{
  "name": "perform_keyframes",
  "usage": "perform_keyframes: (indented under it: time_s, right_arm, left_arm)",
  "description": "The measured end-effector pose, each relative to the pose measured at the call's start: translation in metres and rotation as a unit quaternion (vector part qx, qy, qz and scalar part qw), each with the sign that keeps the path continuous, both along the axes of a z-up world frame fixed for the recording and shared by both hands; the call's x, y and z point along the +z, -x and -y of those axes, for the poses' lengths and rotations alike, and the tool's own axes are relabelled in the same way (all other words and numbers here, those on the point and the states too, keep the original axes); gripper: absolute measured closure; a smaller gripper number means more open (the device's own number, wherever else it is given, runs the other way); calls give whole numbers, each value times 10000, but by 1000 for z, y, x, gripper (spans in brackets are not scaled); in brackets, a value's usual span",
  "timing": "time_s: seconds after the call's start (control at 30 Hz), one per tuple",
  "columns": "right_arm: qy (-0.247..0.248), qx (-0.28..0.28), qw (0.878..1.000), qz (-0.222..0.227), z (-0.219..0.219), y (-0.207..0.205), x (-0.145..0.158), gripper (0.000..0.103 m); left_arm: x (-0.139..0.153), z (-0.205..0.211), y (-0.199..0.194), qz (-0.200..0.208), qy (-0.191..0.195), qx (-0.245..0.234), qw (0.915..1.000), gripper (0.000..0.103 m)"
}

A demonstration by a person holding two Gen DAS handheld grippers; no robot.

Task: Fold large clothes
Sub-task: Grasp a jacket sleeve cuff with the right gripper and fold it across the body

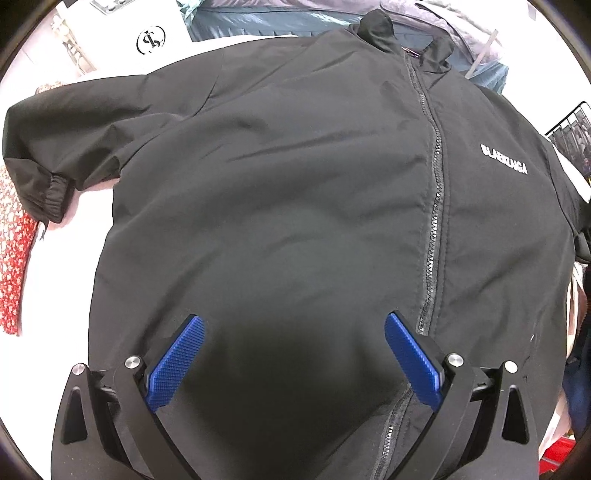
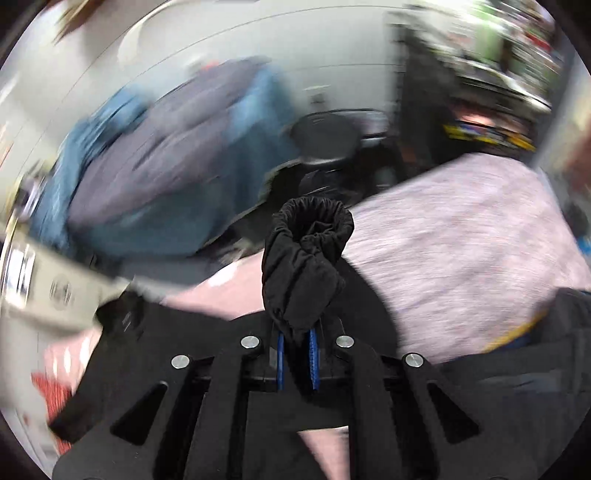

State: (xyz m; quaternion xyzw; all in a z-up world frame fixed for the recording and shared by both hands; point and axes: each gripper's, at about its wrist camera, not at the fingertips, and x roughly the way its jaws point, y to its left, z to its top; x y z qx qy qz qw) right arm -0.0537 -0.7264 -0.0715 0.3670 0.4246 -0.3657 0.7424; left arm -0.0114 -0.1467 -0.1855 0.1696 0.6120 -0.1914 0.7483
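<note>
A large black zip jacket (image 1: 295, 192) lies spread front-up on a pale pink surface, collar at the far end, white logo on its right chest. Its left sleeve with an elastic cuff (image 1: 51, 192) stretches out to the left. My left gripper (image 1: 293, 328) is open and empty, hovering over the jacket's lower front beside the zipper (image 1: 432, 229). My right gripper (image 2: 297, 347) is shut on the jacket's other sleeve cuff (image 2: 306, 254), which bunches up above the blue pads (image 2: 314, 354); that view is motion-blurred.
A red floral cloth (image 1: 14, 251) lies at the left edge. Blue and grey garments (image 1: 280, 18) are piled beyond the collar, also blurred in the right wrist view (image 2: 166, 162). A white box (image 1: 147, 40) stands far left. A mottled pink-grey cloth (image 2: 465, 240) lies right.
</note>
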Motion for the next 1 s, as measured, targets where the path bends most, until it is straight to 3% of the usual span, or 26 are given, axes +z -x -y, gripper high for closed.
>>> perform_keyframes:
  time_s: [0.17,0.37,0.53,0.67,0.77,0.8,0.87,0.9,1.0]
  right_arm:
    - [-309,1188,9924,7,-93,-114,-23,93]
    - [-970,2128,9723,8,-212,-211,-59,93]
    - [-1247,2549,9589,-42,-287,-255,-86,93]
    - [-1476,2735,9504,-118,-330,-266,-107,93]
    - [-1343,3041,9426,-317,-360,-270,-122,88]
    - [-1284,3139,9397,-450,-369,-274,-129,82]
    - [-1414,3373,9288,-605,-383,-274,-145,44]
    - [-1532,3392,9259,-642,-386,-272,-151,20]
    - [-1658,3170,9322,-545,-387,-251,-157,19]
  left_arm:
    - [3,-17,-7,86,23,180,9998,7]
    - [2,-54,-16,294,-218,504,9981,6]
    - [-7,-80,-19,125,-249,876,9958,7]
    - [-10,-84,-20,121,-264,867,9958,6]
    - [-11,-81,-23,105,-258,807,9963,7]
    - [-11,-80,-24,98,-255,788,9965,6]
    - [-11,-77,-25,103,-247,755,9968,6]
    - [-10,-75,-26,107,-236,732,9970,6]
    - [-10,-70,-28,119,-223,662,9975,6]
